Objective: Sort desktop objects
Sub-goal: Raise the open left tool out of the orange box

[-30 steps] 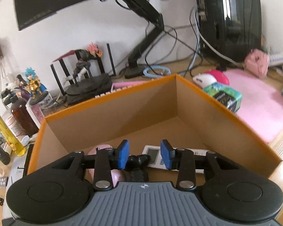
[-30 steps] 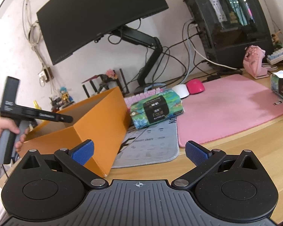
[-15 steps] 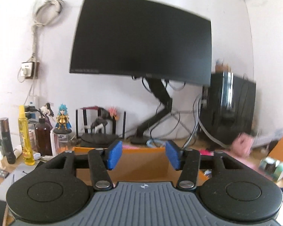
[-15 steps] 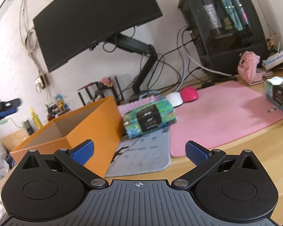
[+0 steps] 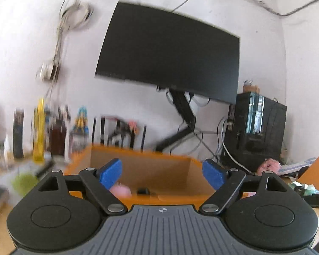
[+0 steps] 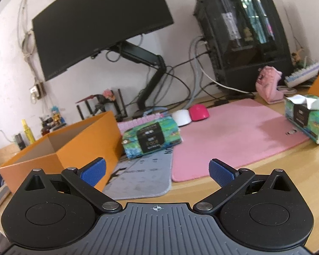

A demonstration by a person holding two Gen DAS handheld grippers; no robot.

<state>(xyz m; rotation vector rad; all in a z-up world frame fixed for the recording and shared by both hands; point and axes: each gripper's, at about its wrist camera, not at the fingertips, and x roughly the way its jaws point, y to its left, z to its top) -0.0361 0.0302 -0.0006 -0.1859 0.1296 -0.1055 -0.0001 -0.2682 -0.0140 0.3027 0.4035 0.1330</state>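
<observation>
Since a second ago the left gripper (image 5: 162, 170) has lifted out of the orange box (image 5: 142, 165) and tipped back, so its view now takes in the monitor (image 5: 170, 53) in the upper middle of the frame, with blur on the left side; its fingers have also opened wider, and they hold nothing. The right gripper (image 6: 157, 171) has shifted only a little; its fingers stand spread and empty above the grey mat (image 6: 144, 174) at lower centre.

Inside the box, low in the left wrist frame, a pink object (image 5: 120, 190) and a small dark item (image 5: 143, 190) lie on the floor; what they are is too blurred to tell.

Outside the box, in the right wrist view, a wrapped tissue pack (image 6: 152, 136) lies just beside the box's right wall at mid-frame; a white mouse (image 6: 181, 116) and a pink mouse (image 6: 198, 112) sit at the far edge of the pink mat (image 6: 234, 131); an opened tissue pack (image 6: 308, 116) lies at the right edge.

Judging by this, the sorting looks partly done: some things are boxed, several remain on the desk; which of them belong in the box cannot be told.
</observation>
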